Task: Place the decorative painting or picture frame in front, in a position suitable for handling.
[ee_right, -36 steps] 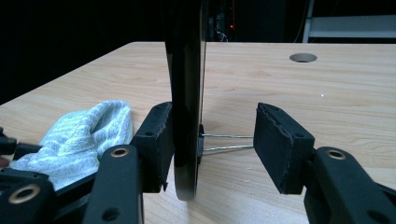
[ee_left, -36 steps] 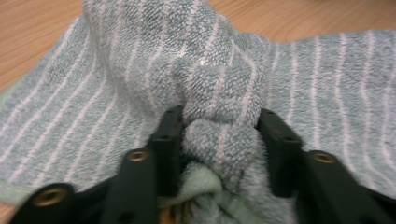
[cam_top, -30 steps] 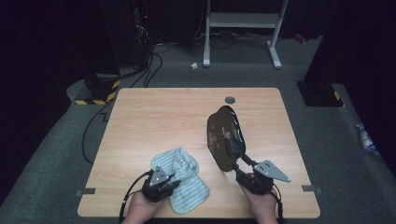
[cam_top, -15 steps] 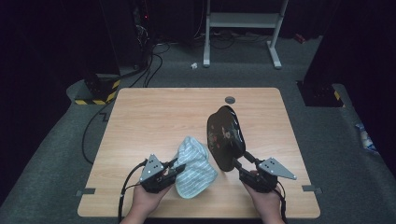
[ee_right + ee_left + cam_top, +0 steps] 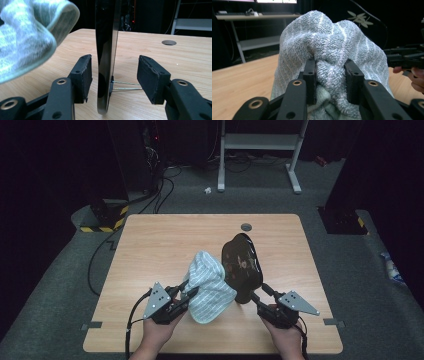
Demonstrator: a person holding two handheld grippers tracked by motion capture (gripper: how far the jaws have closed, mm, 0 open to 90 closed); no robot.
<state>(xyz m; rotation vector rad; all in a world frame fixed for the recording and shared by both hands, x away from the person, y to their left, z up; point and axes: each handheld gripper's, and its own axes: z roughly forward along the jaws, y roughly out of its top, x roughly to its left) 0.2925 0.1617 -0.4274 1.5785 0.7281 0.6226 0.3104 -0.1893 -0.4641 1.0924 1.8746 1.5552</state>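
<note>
left tool [image 5: 329,82] clamped on fluffy striped towel [image 5: 332,50] — right tool [image 5: 113,80] apart around glossy black plate [image 5: 106,50]

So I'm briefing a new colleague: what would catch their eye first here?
Probably the dark plate standing on edge at the table's middle, with the right tongs around its lower rim. Next, the striped towel bunched in the left tongs, lifted right beside the plate.
</note>
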